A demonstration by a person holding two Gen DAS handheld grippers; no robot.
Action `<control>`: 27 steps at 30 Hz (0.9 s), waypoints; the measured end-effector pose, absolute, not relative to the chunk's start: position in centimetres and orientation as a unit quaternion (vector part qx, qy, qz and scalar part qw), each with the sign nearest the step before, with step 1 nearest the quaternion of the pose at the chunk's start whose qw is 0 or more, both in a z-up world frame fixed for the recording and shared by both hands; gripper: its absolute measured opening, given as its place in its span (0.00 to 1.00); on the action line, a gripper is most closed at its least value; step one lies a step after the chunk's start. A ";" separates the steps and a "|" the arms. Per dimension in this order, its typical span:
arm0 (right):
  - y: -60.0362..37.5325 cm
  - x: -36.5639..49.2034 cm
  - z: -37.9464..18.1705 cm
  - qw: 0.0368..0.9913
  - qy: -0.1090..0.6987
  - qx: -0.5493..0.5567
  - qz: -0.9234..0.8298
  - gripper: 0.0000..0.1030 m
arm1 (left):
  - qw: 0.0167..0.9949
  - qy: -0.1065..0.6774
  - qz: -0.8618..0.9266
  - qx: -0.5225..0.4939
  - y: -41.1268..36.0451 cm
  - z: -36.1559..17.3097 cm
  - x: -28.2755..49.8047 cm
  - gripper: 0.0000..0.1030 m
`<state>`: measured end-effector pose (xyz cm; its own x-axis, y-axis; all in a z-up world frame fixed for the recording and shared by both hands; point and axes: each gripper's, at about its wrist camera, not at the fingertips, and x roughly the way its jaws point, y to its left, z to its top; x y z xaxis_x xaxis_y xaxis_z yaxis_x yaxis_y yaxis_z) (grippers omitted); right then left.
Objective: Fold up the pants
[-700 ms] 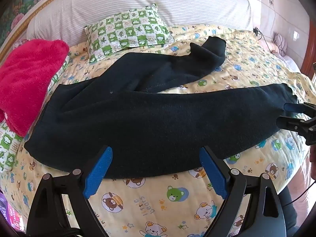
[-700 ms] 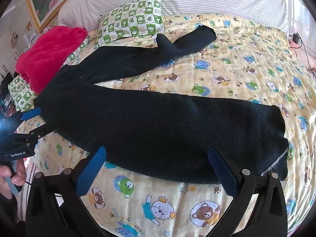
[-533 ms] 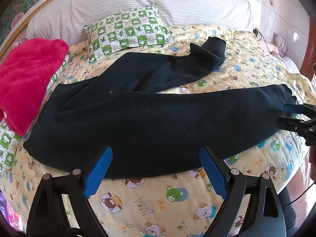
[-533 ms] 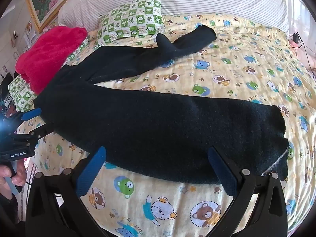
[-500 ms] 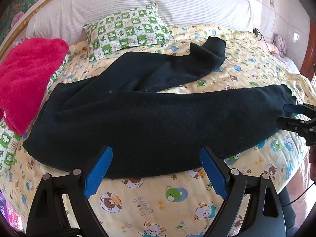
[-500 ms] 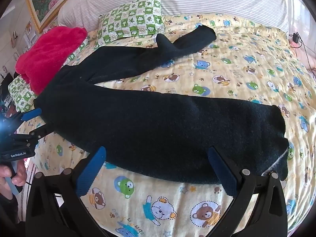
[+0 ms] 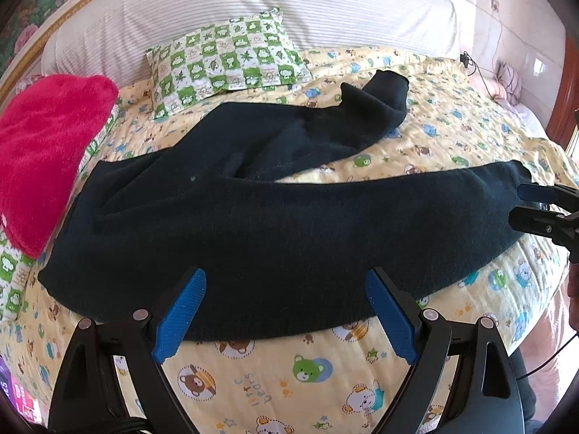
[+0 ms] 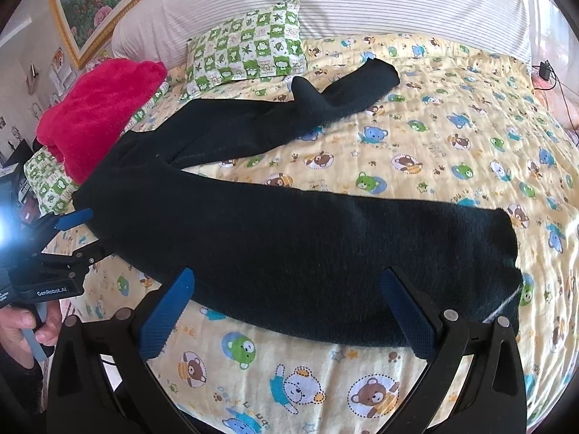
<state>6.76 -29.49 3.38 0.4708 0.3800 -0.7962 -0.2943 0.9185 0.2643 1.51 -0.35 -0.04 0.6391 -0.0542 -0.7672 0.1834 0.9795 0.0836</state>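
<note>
So in the left view the pants (image 7: pixel 275 224) lay spread on the bed (image 7: pixel 325 372), long axis running left to right straight ahead of the left gripper (image 7: pixel 286 311), which was wide open near the waist end. In the right view, the right gripper (image 8: pixel 289 311), also spread and empty, sat nearer the cuff, so each had its own end.

The pants (image 7: pixel 275 224) have barely shifted — only the left view has crept slightly — nothing else.
</note>
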 end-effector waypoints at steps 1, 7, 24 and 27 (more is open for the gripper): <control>-29.3 6.9 3.5 0.857 0.473 0.048 0.199 1.00 | 0.902 0.418 -0.067 0.077 -0.4 0.1 1.7 0.88; -29.0 7.9 3.9 0.852 0.477 0.052 0.209 1.00 | 0.903 0.417 -0.076 0.074 -0.4 0.6 2.9 0.88; -30.4 14.3 3.6 0.842 0.494 0.063 0.207 1.00 | 0.897 0.422 -0.094 0.091 -0.5 1.1 8.9 0.89; -31.0 16.2 3.4 0.838 0.501 0.078 0.204 1.00 | 0.896 0.422 -0.093 0.102 -0.3 1.1 10.4 0.89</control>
<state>16.17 -31.00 3.42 0.4154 0.4205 -0.8066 -0.2639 0.9043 0.3356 10.36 -0.31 1.08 0.6265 -0.0801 -0.7753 0.2522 0.9620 0.1045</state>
